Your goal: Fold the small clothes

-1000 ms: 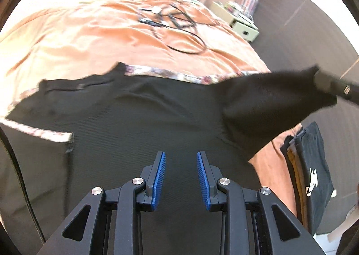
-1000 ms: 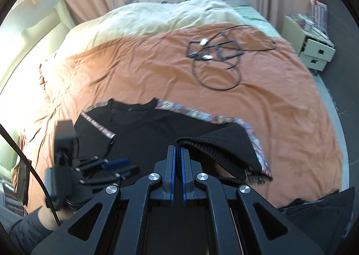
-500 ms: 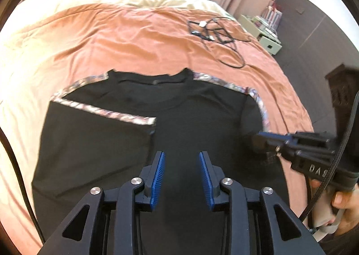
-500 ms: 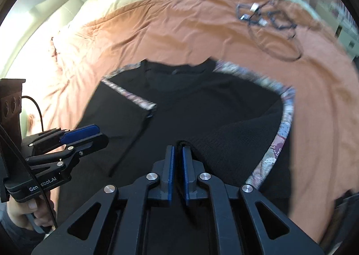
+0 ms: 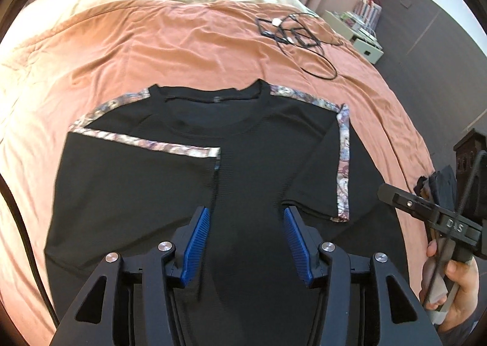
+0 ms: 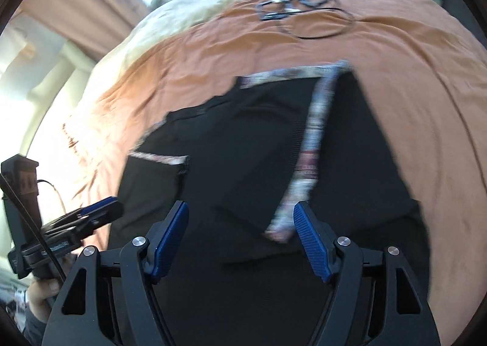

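- The left gripper (image 5: 246, 225) hovers over the near middle of the shirt (image 5: 170, 193), jaws spread and just opened further, nothing pinched between them.
- The right gripper (image 6: 240, 225) has its jaws wide apart, just opened; the sleeve's (image 6: 274, 169) patterned trim (image 6: 313, 145) lies loose by the right finger, not gripped.
- Both sleeves are folded inward over the black shirt, which lies flat, collar at the far side.
- The shirt rests on an orange sheet (image 5: 182, 50) covering the bed.
- A tangle of cables (image 5: 295, 38) lies farther off on the sheet, to the right.
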Tool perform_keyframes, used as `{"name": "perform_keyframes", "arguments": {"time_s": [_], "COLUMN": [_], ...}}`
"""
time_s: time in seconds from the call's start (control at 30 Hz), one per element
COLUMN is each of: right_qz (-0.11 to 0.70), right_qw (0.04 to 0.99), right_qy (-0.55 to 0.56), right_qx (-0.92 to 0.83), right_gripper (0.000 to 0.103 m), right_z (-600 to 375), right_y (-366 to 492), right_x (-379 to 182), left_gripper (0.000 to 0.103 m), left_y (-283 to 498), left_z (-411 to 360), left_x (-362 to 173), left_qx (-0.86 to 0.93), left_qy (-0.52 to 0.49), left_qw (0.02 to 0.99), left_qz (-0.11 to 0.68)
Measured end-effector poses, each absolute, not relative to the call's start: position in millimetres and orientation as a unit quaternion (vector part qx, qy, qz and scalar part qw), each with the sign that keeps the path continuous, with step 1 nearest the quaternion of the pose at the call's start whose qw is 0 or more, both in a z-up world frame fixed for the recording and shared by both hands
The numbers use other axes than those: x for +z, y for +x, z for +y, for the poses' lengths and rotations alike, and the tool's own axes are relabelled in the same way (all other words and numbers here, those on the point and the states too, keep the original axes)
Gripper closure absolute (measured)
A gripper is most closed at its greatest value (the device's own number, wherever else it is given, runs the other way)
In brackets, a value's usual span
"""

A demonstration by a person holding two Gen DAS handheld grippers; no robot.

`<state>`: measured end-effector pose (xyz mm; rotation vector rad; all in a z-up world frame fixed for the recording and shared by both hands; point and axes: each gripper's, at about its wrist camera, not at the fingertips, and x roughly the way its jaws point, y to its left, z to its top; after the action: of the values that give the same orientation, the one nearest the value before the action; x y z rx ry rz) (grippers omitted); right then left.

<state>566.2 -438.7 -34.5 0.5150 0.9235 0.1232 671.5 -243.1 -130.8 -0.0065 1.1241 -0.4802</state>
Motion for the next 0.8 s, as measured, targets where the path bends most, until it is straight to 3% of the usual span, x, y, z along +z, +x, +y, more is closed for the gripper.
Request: {"name": "perform_keyframes", "arguments": {"time_s": [0.1, 0.2, 0.43, 0.7, 0.8], "right_qz": [0.444, 0.447, 0.456, 0.471, 0.475], "right_qw": [0.86, 0.859, 0.852, 0.846, 0.849], "right_qy": [0.25, 0.249, 0.255, 0.245, 0.23], "right_qx": [0.034, 0.01, -0.031, -0.042, -0.04], "right_gripper": [0.054, 0.062, 0.07, 0.07, 0.076], "right_z": [-454, -466, -501, -515, -510], "right_y": [562, 558, 552, 548, 550], "right_x": [-51, -61, -78, -92, -94], "left_gripper": [0.05, 0.05, 0.05, 0.05, 0.05], "left_y": [671, 669, 664, 660, 658], "left_z": [-259, -282, -344, -401, -411], "left_x": [-137, -143, -163, -200, -214], "left_qx": [-0.238, -0.259, -0.298, -0.314, -0.305], "left_qy": [0.004, 0.012, 0.036, 0.068, 0.094], "left_qw": [0.817, 0.811, 0.792, 0.768, 0.769], "left_qz": [0.525, 0.525, 0.532, 0.554, 0.554]}}
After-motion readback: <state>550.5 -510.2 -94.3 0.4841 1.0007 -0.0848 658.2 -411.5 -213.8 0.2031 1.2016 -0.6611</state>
